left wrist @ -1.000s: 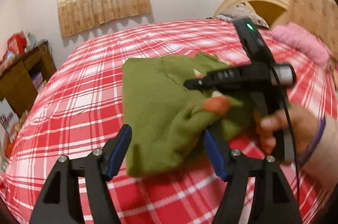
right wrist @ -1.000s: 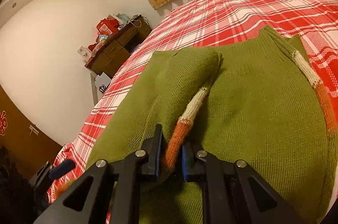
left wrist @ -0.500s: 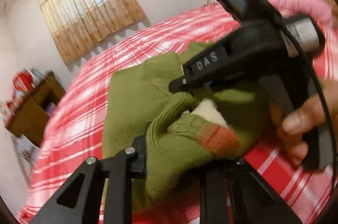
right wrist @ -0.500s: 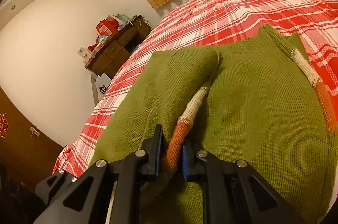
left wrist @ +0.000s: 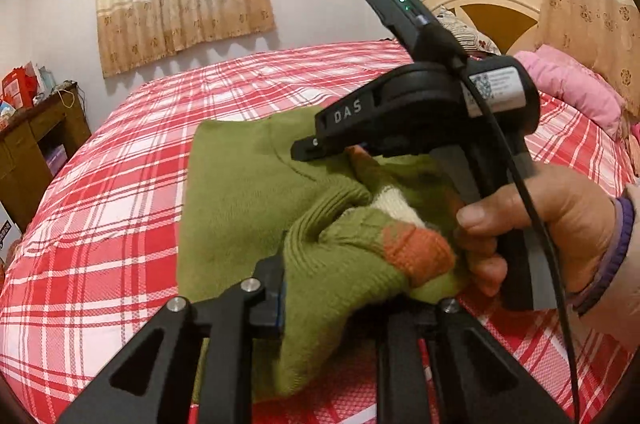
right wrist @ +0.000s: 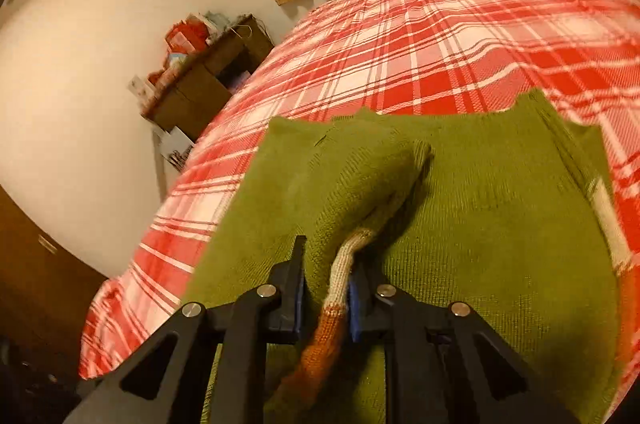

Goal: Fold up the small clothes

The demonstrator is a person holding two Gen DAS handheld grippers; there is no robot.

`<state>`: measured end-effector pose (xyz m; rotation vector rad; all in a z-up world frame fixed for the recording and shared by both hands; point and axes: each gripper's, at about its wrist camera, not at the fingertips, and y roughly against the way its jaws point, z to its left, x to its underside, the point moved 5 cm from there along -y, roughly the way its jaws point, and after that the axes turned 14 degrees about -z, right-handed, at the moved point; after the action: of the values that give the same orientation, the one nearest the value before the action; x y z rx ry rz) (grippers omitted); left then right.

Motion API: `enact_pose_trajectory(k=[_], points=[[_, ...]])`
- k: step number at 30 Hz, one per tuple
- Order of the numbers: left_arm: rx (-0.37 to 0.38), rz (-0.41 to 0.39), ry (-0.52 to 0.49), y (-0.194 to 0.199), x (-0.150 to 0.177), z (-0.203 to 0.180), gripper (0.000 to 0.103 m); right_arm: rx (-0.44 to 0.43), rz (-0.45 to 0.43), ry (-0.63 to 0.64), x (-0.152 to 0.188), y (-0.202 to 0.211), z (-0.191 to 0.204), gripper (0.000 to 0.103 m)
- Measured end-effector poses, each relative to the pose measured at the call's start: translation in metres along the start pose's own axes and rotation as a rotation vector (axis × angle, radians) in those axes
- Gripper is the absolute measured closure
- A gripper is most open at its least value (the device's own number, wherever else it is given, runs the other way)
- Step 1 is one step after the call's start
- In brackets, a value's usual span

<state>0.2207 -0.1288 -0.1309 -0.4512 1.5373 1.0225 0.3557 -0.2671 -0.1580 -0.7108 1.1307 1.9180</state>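
Observation:
A green knitted sweater (left wrist: 236,191) with orange and cream cuffs lies on the red plaid bed (left wrist: 120,183). In the left wrist view, my left gripper (left wrist: 352,300) is shut on a bunched green fold with an orange cuff (left wrist: 416,256). My right gripper (left wrist: 308,147) reaches in from the right, held by a person's hand (left wrist: 552,224). In the right wrist view, my right gripper (right wrist: 328,294) has a folded-over sleeve (right wrist: 344,264) between its pads, and its jaws are closing on it. The sweater's body (right wrist: 480,224) spreads out beyond it.
A wooden desk (left wrist: 36,139) with red boxes stands past the bed's left edge; it also shows as the desk (right wrist: 208,79) in the right wrist view. A pink blanket (left wrist: 572,91) and a headboard (left wrist: 484,3) lie at the far right. Bare plaid bed (right wrist: 440,43) surrounds the sweater.
My left gripper went from open around the sweater's edge to shut on the bunched fold and cuff. The right gripper rose a little with the sleeve still in it.

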Motion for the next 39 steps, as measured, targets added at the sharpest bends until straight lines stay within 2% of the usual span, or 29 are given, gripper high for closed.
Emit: enact_pose_trajectory(k=[3,8,15,22,26,28,31,33,35,39], points=[[0.006,-0.007,0.008,0.0,-0.005,-0.004,0.086,0.039,-0.049,0.107,-0.009,0.014,0.008,0.088],[0.036,-0.041,-0.004,-0.005,-0.025,-0.017,0.089,0.04,-0.101,0.167,-0.034,0.038,0.007,0.089],[0.09,-0.072,-0.061,-0.021,-0.046,-0.059,0.089,0.086,-0.07,0.239,-0.06,0.057,-0.03,0.09],[0.128,-0.031,-0.106,-0.047,-0.04,-0.098,0.089,0.146,-0.007,0.269,-0.05,0.051,-0.072,0.09],[0.134,0.014,-0.137,-0.057,-0.027,-0.112,0.089,0.167,0.026,0.206,-0.03,0.045,-0.102,0.089],[0.131,0.03,-0.144,-0.057,-0.025,-0.112,0.087,0.138,-0.007,0.146,-0.025,0.048,-0.11,0.089],[0.127,0.045,-0.121,-0.045,-0.025,-0.102,0.073,0.11,-0.02,0.045,-0.023,0.054,-0.118,0.082],[0.122,0.047,-0.112,-0.03,-0.018,-0.093,0.056,0.102,-0.017,-0.005,-0.017,0.068,-0.118,0.074],[0.118,0.032,-0.096,-0.007,-0.01,-0.08,0.054,0.106,-0.029,-0.017,-0.012,0.086,-0.116,0.068],[0.075,0.012,-0.021,0.035,0.003,-0.051,0.05,0.119,-0.069,-0.069,0.006,0.138,-0.115,0.066]])
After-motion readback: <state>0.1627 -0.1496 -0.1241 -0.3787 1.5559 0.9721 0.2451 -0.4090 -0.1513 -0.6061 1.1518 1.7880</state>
